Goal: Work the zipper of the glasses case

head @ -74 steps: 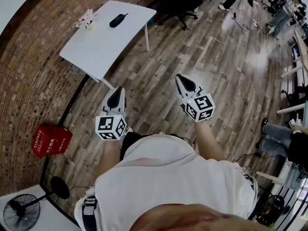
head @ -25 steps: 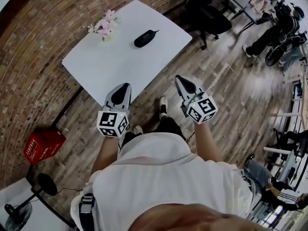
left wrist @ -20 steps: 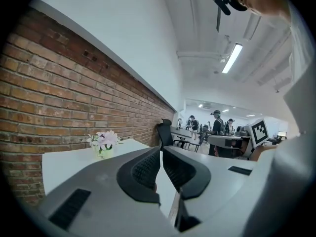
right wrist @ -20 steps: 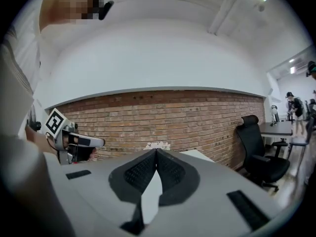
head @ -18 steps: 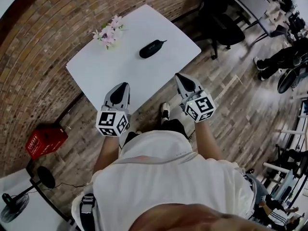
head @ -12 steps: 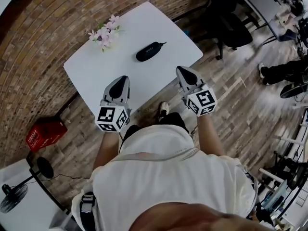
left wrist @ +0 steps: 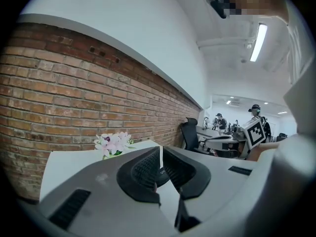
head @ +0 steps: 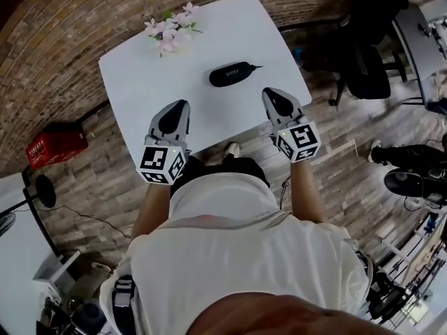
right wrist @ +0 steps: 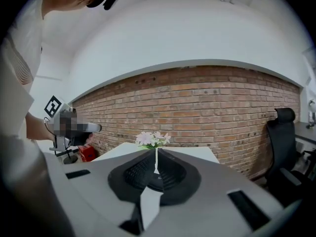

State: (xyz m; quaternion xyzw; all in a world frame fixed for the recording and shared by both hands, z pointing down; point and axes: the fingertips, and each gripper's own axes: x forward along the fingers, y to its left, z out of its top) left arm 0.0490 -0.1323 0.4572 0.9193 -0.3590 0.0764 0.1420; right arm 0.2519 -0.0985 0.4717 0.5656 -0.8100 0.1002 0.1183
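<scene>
The black zippered glasses case (head: 232, 73) lies closed on the white table (head: 133, 82), a little beyond both grippers. In the head view my left gripper (head: 179, 106) hovers over the table's near edge, left of and nearer than the case. My right gripper (head: 269, 93) hovers just right of the case's near end. Both are shut with nothing between the jaws and touch nothing. In the left gripper view the left gripper (left wrist: 161, 154) points across the table, and a dark sliver of the case (left wrist: 161, 175) shows behind the jaws. The right gripper (right wrist: 156, 164) faces the flowers.
A small bunch of pink flowers (head: 173, 28) stands at the table's far side, also seen as flowers (left wrist: 113, 143) and flowers (right wrist: 153, 138). A brick wall (head: 63, 26) runs behind. A red crate (head: 56, 144) sits on the floor left; a black office chair (head: 370, 61) stands right.
The person has walked up to the table. Both grippers have moved from over the floor to over the table's near edge, close to the case. Jaws look unchanged.
</scene>
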